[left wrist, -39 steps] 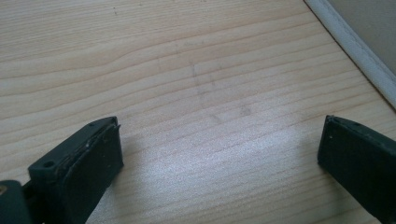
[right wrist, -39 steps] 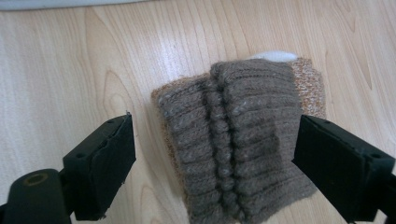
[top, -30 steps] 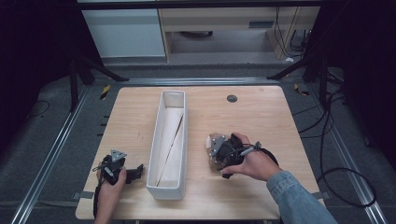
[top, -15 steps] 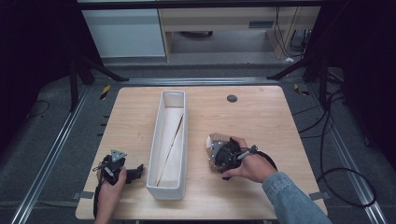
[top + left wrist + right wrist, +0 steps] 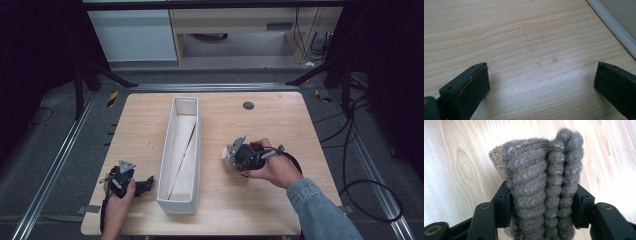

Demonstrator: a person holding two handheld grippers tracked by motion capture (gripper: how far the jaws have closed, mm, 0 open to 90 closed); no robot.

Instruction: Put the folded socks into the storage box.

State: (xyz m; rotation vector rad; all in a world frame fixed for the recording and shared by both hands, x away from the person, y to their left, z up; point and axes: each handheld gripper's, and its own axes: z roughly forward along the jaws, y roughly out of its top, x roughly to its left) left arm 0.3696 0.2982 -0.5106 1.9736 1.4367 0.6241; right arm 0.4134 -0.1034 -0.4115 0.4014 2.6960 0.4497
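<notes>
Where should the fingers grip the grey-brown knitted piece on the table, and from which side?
Across its bunched, ribbed folds, as the right gripper does now: one finger on each flank of the knitted piece, coming in along the wooden table. Gathered folds give a thick, soft bundle to squeeze.

Our right hand-held gripper [image 5: 541,212] has just been closing its jaws, and now the pads press from both sides on the grey-brown knitted piece [image 5: 544,185] bunched between them. In the high view that gripper [image 5: 231,154] has also shifted a little toward the white tray [image 5: 180,150], and our forearm has swung with it.
</notes>
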